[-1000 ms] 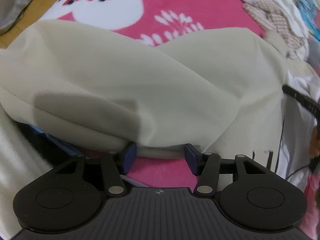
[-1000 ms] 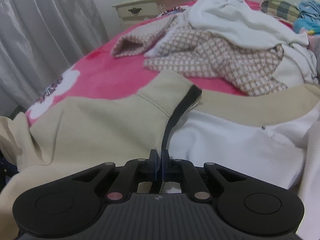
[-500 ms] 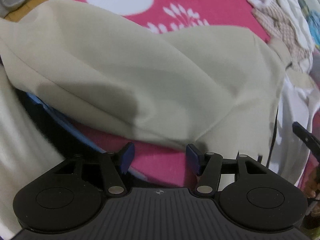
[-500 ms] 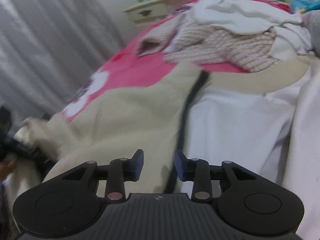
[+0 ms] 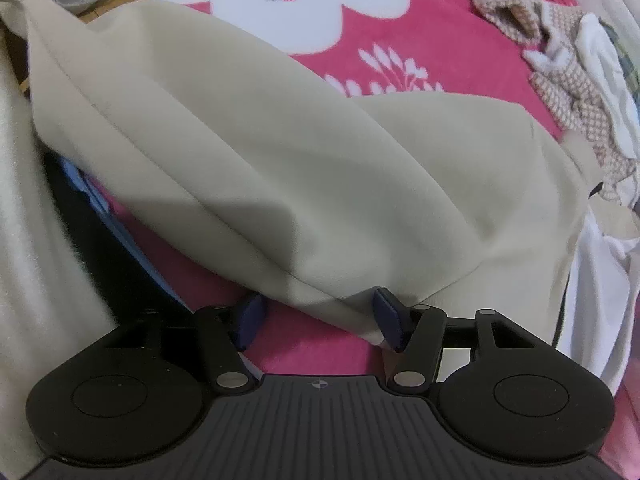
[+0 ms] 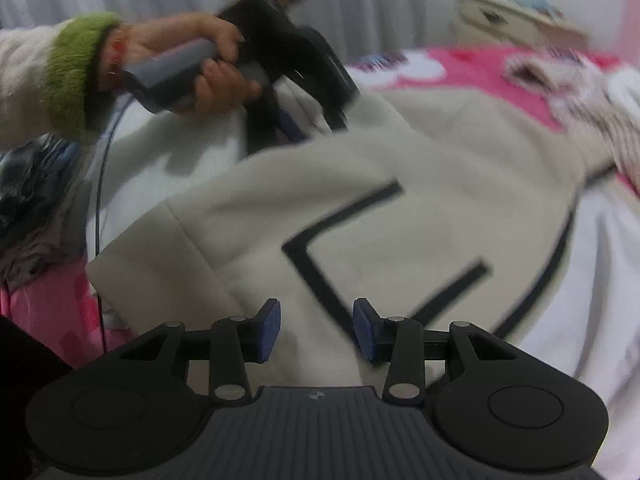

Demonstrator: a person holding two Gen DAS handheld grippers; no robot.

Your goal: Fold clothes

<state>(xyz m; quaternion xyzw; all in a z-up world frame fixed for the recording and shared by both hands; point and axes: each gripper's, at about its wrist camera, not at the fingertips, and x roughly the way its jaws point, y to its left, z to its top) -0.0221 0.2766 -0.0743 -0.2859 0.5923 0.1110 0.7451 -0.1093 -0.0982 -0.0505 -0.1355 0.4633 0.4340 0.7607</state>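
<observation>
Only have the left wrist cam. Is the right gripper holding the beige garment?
Observer: No. The right gripper has its jaws opening with nothing between them, above the beige garment.
Operator: Any markings on that side?
Observer: Yes, a black angular stripe on the cloth.
Operator: Is the left hand in your view?
Observer: Yes. The left hand, with a green cuff, is at the garment's far edge.

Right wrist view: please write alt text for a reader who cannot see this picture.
The right gripper, its jaws opening with nothing between them, hangs over a cream garment with black stripes, spread on a pink bedspread. At upper left a hand in a green-cuffed sleeve holds the left gripper at the garment's far edge.
</observation>
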